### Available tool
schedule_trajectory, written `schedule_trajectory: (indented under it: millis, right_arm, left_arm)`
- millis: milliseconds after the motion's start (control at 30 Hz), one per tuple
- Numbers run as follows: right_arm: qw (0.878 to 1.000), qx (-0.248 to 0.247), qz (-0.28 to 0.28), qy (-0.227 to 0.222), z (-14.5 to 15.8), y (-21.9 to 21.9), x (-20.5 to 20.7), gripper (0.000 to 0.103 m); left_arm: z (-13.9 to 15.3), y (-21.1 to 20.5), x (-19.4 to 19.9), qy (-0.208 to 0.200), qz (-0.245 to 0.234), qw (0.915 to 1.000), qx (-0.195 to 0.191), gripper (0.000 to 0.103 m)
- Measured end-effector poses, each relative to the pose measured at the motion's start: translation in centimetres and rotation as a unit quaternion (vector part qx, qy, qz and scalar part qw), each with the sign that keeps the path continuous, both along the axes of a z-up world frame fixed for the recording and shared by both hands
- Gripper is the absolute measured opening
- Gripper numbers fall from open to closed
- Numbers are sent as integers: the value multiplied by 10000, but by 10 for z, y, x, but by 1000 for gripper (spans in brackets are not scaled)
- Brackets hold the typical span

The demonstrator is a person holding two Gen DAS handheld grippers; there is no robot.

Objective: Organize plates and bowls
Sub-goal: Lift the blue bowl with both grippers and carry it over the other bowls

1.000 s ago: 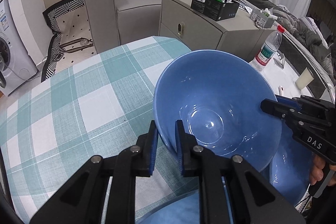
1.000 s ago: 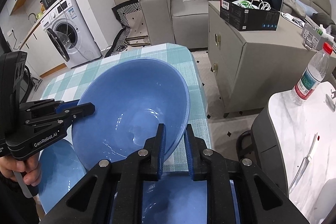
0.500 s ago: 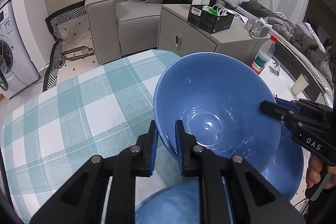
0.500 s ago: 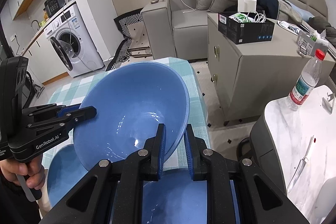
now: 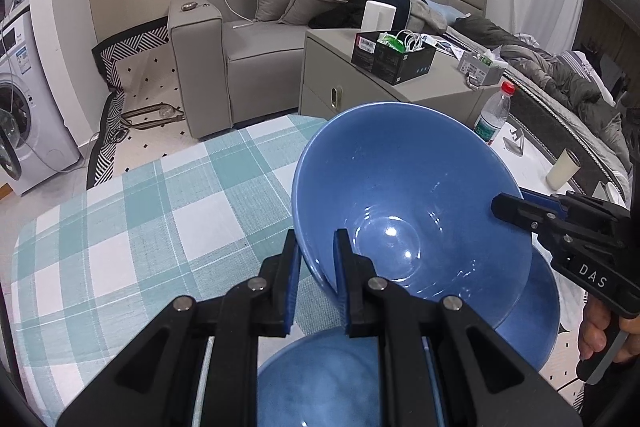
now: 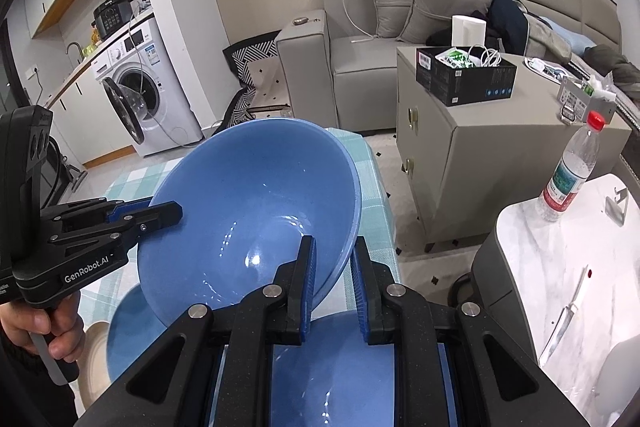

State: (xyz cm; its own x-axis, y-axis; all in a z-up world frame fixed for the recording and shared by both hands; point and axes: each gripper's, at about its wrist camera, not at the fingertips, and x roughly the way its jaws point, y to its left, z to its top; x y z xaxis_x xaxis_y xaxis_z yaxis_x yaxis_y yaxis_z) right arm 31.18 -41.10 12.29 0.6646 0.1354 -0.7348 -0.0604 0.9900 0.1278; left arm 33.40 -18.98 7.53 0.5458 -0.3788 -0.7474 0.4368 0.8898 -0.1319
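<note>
Bowl (image 5: 412,211) held high and tilted, well clear of the table (image 5: 132,227), pinched at opposite rims by both grippers. Lifted over the last second: more room behind it now, the cloth further below, tilt and grip unchanged. Likely a carry toward a stack, with the set-down not yet begun.

Below it, more blue dishes: one (image 5: 328,379) under the left gripper, another (image 5: 536,311) peeking out beneath the bowl's right side. In the right wrist view, a blue dish (image 6: 344,367) directly under the fingers, another (image 6: 128,331) lower left, and a pale plate (image 6: 90,355) beside that.

Left gripper (image 5: 314,263): nearly shut, narrow gap filled by the near rim, one finger inside the bowl, one outside. Right gripper (image 6: 334,263): same narrow clamp on the opposite rim, inner finger against the glazed wall.

Rim grips on a slick glaze, so slipping is the likely risk during the lowering.
</note>
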Motion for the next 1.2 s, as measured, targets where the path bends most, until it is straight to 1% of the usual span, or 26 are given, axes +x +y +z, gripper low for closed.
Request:
schedule_trajectory:
  millis: [500,733,1200]
  right_arm:
    - [9993,22,173,-335,27,22,-32,18]
    - [9986,20,279,-454,37,34,-49,18]
    - [9973,108,396,-601,40,45,-73,18]
  left_arm:
    - [23,21,-30,-273,91,9996,-55,14]
    - [28,31,-46,-347,144,9993,-82,14]
    - [36,46,-76,-516,218,9984,-91,14]
